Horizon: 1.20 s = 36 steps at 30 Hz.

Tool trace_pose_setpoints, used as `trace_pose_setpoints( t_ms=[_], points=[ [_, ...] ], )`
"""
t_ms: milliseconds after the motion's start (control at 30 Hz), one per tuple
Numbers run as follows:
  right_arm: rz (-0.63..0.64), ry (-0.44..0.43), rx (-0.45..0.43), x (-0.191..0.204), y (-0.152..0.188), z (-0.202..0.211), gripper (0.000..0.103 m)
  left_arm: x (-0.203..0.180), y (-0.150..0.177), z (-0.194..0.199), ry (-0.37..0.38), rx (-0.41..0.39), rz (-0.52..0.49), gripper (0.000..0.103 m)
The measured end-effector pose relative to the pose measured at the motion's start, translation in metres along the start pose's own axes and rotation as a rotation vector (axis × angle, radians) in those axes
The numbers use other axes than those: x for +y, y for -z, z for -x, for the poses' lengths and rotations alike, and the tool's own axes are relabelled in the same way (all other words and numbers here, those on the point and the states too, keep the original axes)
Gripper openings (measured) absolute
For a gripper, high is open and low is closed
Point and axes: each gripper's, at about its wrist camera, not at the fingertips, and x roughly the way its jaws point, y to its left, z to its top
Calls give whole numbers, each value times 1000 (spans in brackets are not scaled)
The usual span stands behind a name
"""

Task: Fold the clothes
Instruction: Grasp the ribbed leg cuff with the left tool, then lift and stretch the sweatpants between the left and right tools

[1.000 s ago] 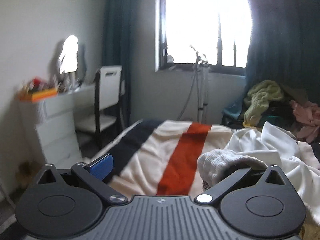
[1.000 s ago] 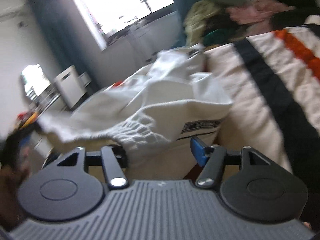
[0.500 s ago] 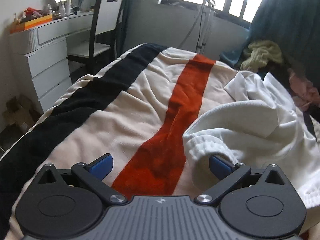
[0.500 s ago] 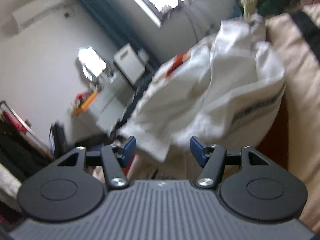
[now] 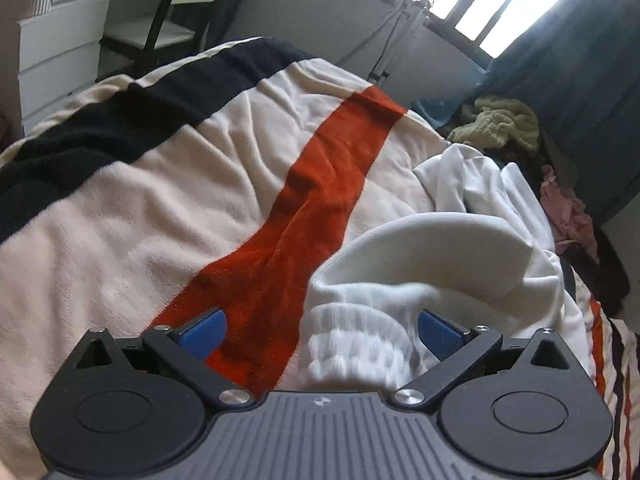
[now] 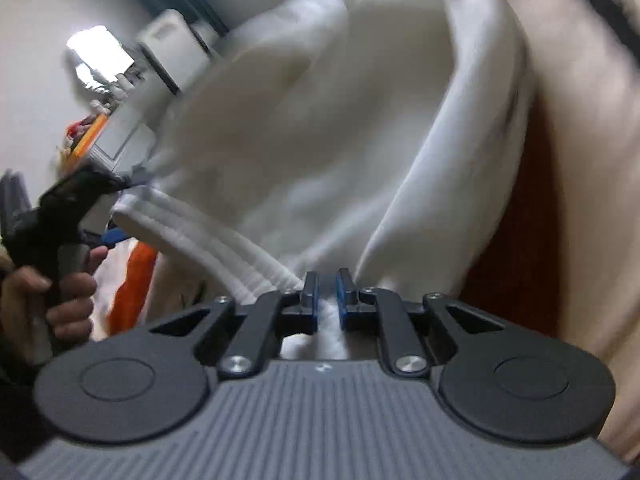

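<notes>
The white sweatshirt (image 5: pixel 460 248) lay crumpled on the bed, on a cream blanket (image 5: pixel 132 216) with a black band and an orange stripe (image 5: pixel 316 200) running across it. The left tongs (image 5: pixel 320 330) stood wide open, their blue pads apart, with the ribbed hem (image 5: pixel 356 344) of the sweatshirt lying between them but not pressed by either pad. The right tongs (image 6: pixel 327 294) were closed on a bunched bit of the same white sweatshirt (image 6: pixel 320 128), white cloth squeezed between the two blue pads right where the ribbed hem (image 6: pixel 208 240) ran in from the left. In the right wrist view, a hand (image 6: pixel 60 284) gripped the black handle of the other tool at the left edge, close beside the far end of that hem. Beyond the bed stood a white dresser (image 5: pixel 56 48), a chair (image 5: pixel 180 12), a bright window (image 5: pixel 500 4) with a dark teal curtain (image 5: pixel 572 80), and a heap of other clothes (image 5: pixel 500 124) near the curtain.
</notes>
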Motion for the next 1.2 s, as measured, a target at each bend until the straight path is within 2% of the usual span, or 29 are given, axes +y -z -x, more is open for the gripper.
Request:
trace_pose_setpoints(
  t_ms=[100,200,233,300,333,367,433,500,567,633,733,800,833,867,900,933,1000,1067,1200],
  points=[
    [-97,-52,-62,-12,-6,11,12,4,-1,-8,9,7,14,99],
    [-106,-72,-212,-11,-6,44,15,5,0,-8,24,6,15,96],
    [-116,-75,-255,-13,-6,54,19,5,0,-7,28,6,17,94],
    [-171,-67,-328,-20,-4,70,45,5,1,-6,33,6,20,91],
    [-200,-42,-358,-24,-2,77,74,5,2,-7,34,6,22,90],
    [-228,-6,-387,-27,1,84,90,5,2,-7,33,6,24,89],
    [-275,61,-411,-35,5,93,89,6,3,-10,31,7,34,82],
    [-349,76,-373,-47,11,86,90,6,3,-16,33,15,50,76],
    [-415,12,-292,-58,15,74,89,6,4,-24,36,25,70,67],
    [-432,-48,-230,-58,17,64,86,5,5,-29,36,27,85,55],
    [-447,-86,-176,-56,23,53,65,4,7,-32,39,17,94,45],
    [-462,-84,-157,-56,27,50,41,3,8,-31,44,0,95,40],
    [-470,-83,-147,-56,30,48,24,3,7,-29,47,-10,99,36],
    [-478,-81,-138,-56,32,46,21,3,6,-28,47,-21,103,33],
    [-487,-99,-146,-54,35,46,20,3,3,-27,44,-36,98,26],
    [-488,-129,-174,-50,39,47,18,1,-2,-26,34,-54,84,23],
    [-450,-124,-195,-32,49,48,15,-2,-18,-21,33,-85,74,19],
    [-470,-156,-190,-12,59,39,13,-4,-39,-13,37,-116,71,18],
    [-452,-248,-157,47,65,4,13,-9,-101,14,-2,-233,-48,17]
  ],
)
